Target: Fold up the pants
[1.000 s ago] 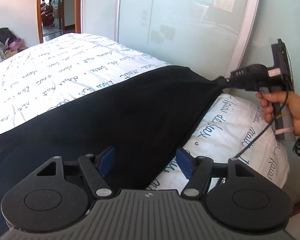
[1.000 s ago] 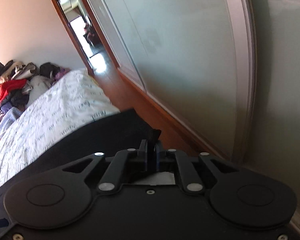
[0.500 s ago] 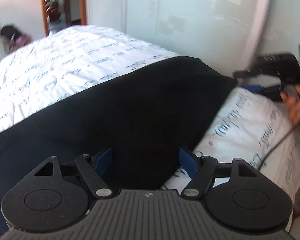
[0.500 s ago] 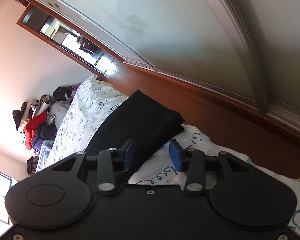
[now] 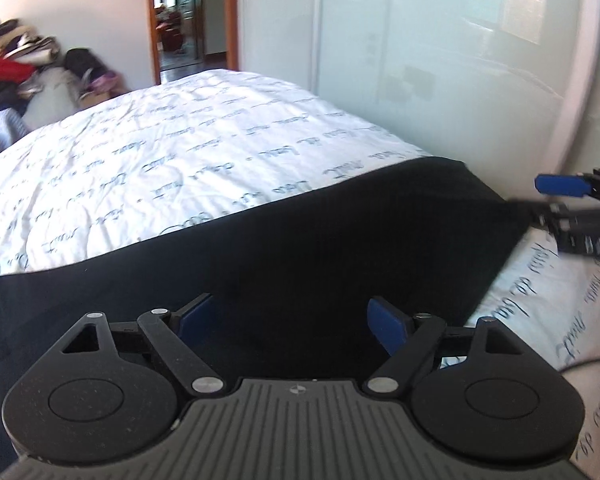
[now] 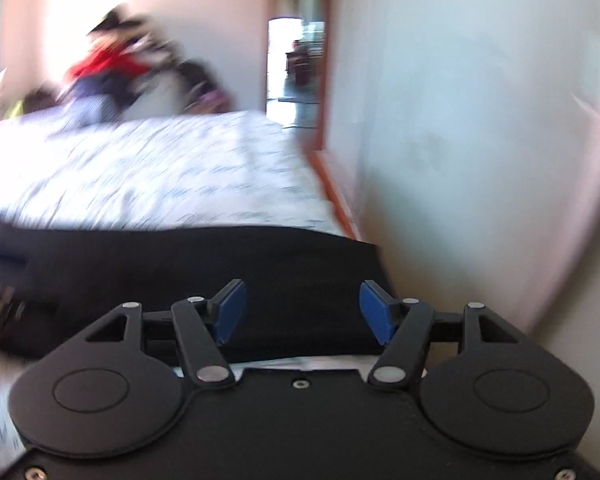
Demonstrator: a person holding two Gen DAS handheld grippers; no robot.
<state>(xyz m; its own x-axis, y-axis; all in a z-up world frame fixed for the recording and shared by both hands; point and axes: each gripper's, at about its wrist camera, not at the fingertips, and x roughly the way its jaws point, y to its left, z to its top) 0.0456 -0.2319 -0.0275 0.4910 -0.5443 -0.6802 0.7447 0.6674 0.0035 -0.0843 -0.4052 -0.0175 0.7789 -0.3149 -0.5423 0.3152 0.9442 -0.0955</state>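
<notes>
Black pants (image 5: 300, 248) lie flat across the near end of a bed with a white script-print sheet (image 5: 180, 168). My left gripper (image 5: 290, 320) hovers just above the cloth near its front edge. Its jaws are opening and the blue pads grip nothing. At the right edge of the left wrist view my right gripper (image 5: 540, 198) sits beside the pants' far corner, a blue pad (image 5: 562, 185) clear of the cloth. In the blurred right wrist view the right gripper (image 6: 302, 308) is over the pants (image 6: 220, 264), jaws opening with nothing pinched.
A frosted sliding door (image 5: 440, 60) runs close along the bed's right side. A pile of clothes (image 5: 16, 64) sits past the far left of the bed, beside an open doorway (image 5: 180, 20). A cable (image 5: 588, 362) trails over the sheet at right.
The right gripper let go of the pants' corner, opened and drew back to the right while rolling level; the corner now lies on the bed. The left jaws spread wider.
</notes>
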